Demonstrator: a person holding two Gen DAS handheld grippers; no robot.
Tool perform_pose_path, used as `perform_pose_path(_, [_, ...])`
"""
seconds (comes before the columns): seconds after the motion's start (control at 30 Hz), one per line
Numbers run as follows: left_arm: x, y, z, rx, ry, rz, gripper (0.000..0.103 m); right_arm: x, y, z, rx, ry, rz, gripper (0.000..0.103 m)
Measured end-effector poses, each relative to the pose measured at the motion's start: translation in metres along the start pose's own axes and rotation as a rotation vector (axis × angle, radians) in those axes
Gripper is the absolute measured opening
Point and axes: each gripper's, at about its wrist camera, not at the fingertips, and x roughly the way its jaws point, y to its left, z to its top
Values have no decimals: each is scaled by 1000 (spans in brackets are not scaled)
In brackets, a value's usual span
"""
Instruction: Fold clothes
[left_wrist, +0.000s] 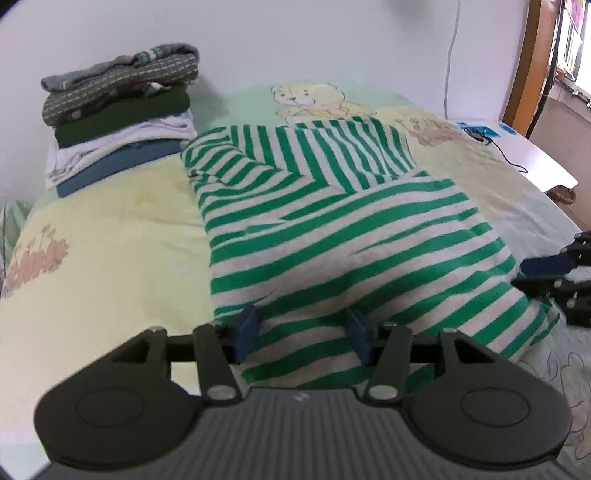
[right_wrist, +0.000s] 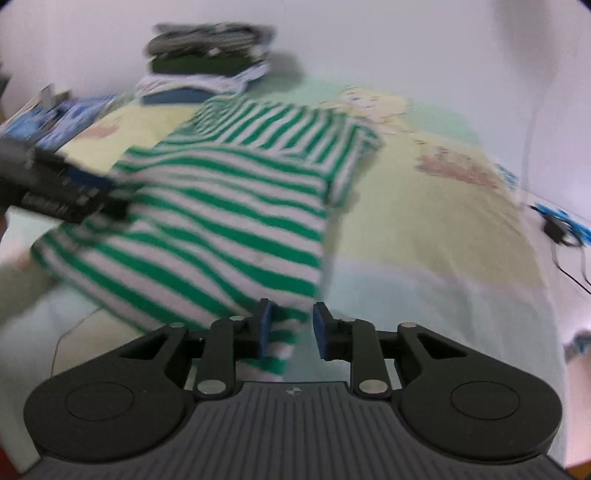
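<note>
A green-and-white striped garment (left_wrist: 332, 221) lies partly folded on the bed, its sleeve turned in over the body. My left gripper (left_wrist: 303, 334) stands open at the near hem, its blue pads wide apart with striped cloth lying between them. In the blurred right wrist view the same garment (right_wrist: 229, 206) shows its near right corner at my right gripper (right_wrist: 292, 328). Those jaws keep a narrow gap; the hem lies against the left pad (right_wrist: 265, 328) and bare sheet shows beside the right one. Each gripper appears in the other's view: the right gripper (left_wrist: 524, 275) and the left gripper (right_wrist: 118, 199).
A stack of folded clothes (left_wrist: 122, 125) sits at the bed's far left by the wall. The pale yellow-green sheet (left_wrist: 110, 240) has cartoon prints. A white table (left_wrist: 535, 155) with a black cable stands to the right of the bed.
</note>
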Motion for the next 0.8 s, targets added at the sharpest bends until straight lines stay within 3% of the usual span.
perform_pose_path(0.1, [-9, 1, 0, -5, -9, 10, 56, -23, 1, 11, 36, -79, 28, 25])
perform_pose_path(0.17, [-24, 2, -4, -6, -22, -6, 56, -34, 9, 17, 19, -101, 100, 25])
perform_pose_path(0.3, [-47, -4, -24, 44, 17, -75, 54, -25, 25, 11, 23, 10, 190, 23])
perform_pose_path(0.47, [-52, -25, -62, 175, 89, -47, 54, -11, 13, -7, 41, 65, 122, 26])
perform_pose_path(0.6, [-51, -20, -70, 147, 107, -22, 54, -13, 19, 2, -6, 81, 107, 29])
perform_pose_path(0.73, [-59, -18, -70, 167, 80, -20, 54, -30, 19, 3, 3, 80, 171, 30])
perform_pose_path(0.8, [-60, -19, -68, 158, 82, -65, 54, -32, 21, 0, -18, 98, 210, 29])
